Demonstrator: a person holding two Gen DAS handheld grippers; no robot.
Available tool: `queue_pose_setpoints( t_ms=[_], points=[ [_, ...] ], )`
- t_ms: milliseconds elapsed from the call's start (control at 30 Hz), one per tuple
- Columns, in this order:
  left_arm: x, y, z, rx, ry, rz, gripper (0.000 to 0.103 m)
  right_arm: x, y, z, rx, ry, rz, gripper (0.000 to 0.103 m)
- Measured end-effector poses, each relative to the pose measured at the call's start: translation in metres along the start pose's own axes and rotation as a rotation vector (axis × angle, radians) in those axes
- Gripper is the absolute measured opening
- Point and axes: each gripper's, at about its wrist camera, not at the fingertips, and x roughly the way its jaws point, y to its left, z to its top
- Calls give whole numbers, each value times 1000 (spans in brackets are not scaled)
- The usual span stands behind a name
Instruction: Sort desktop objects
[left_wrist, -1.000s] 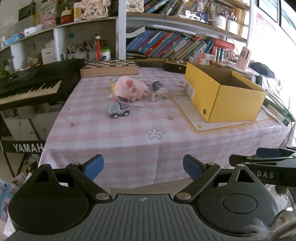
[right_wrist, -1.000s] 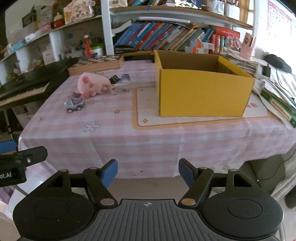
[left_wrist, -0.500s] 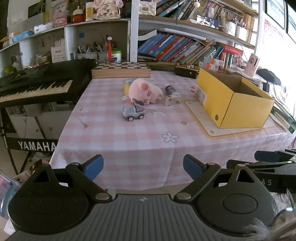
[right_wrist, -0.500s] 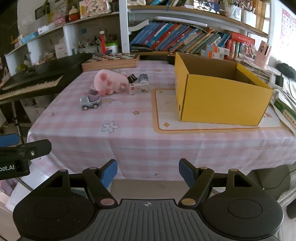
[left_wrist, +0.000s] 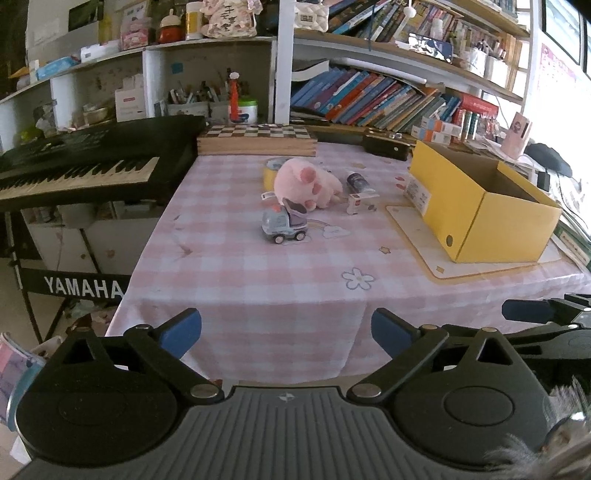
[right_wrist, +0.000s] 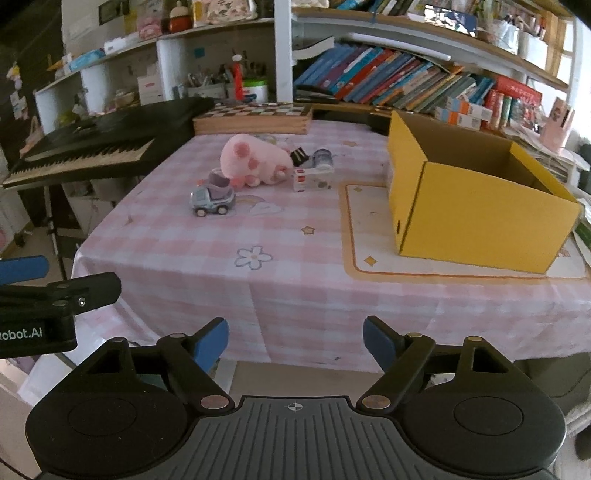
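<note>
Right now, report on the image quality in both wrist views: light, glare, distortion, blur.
Left wrist view: daylight blows out the far right beyond the yellow box; fisheye bends the shelves; the toy truck is sharp. Right wrist view: dimmer at the left by the keyboard, glare at the right edge, slight softness on the pink plush.

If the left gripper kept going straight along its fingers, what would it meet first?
Probably the checked tablecloth near the table's front edge: the left gripper, jaws opening and empty, tilts down at bare cloth, short of the toy truck. Depth is uncertain.
</note>
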Motion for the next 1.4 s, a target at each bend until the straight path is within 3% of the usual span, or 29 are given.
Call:
queue_pose_setpoints(
  t_ms=[800,1400],
  points=[
    [69,9,46,-47,30,56,100,69,-4,63,-62,10,59,83],
    [147,-2,80,-49,66,97,100,132,-34,125,-7,-21,0,83]
  ],
)
